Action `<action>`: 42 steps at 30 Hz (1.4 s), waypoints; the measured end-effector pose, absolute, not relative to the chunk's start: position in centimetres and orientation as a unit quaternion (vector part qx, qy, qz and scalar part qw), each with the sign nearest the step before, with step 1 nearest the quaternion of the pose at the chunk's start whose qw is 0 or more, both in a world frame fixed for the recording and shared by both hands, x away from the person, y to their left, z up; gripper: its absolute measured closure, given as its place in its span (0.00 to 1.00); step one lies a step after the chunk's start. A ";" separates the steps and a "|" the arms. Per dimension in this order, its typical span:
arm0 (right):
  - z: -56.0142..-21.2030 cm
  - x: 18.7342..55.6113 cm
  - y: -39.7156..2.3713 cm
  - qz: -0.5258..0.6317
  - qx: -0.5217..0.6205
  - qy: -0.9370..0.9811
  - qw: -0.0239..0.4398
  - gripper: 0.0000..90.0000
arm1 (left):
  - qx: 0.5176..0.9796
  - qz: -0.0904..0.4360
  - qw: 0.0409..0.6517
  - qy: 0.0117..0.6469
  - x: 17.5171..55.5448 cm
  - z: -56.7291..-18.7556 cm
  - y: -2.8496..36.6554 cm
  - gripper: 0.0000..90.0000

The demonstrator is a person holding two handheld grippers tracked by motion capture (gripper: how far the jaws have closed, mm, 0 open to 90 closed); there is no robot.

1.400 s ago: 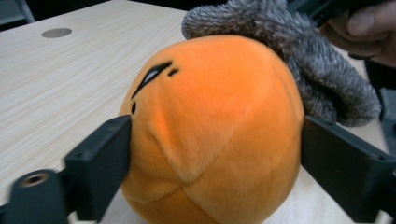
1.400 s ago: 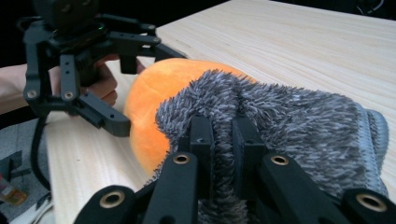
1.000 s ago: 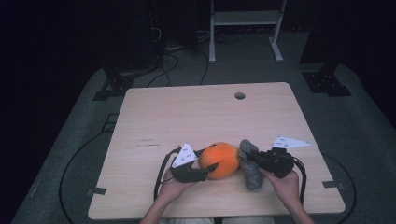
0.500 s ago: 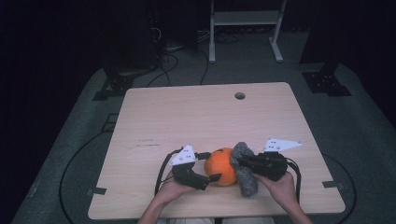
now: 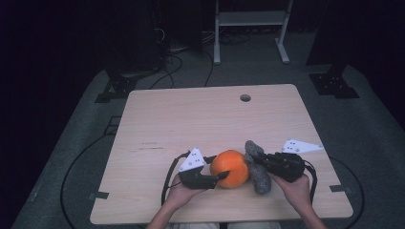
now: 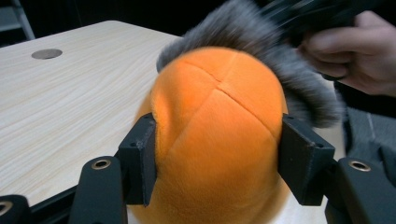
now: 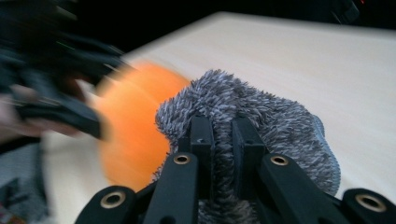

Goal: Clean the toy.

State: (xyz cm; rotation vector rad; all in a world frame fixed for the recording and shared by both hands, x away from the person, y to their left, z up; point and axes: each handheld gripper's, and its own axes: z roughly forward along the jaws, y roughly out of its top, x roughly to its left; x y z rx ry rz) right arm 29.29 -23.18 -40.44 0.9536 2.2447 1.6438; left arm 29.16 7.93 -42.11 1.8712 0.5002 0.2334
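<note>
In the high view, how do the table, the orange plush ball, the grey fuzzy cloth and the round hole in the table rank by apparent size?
1. table
2. orange plush ball
3. grey fuzzy cloth, longer but narrower than the ball, so those two are close
4. round hole

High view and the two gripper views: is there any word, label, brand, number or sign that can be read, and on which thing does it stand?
No readable text anywhere.
Table: faint dark marks at its left part, too small to read.
Orange plush ball: seams, no label.
Grey fuzzy cloth: no tag in view.
Left gripper and right gripper: grey plates with small dots, no letters.
</note>
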 end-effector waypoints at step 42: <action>-41.0 28.9 -21.9 0.559 0.311 0.761 0.107 0.89 | 0.806 0.163 0.541 0.178 28.4 -43.0 7.2 0.39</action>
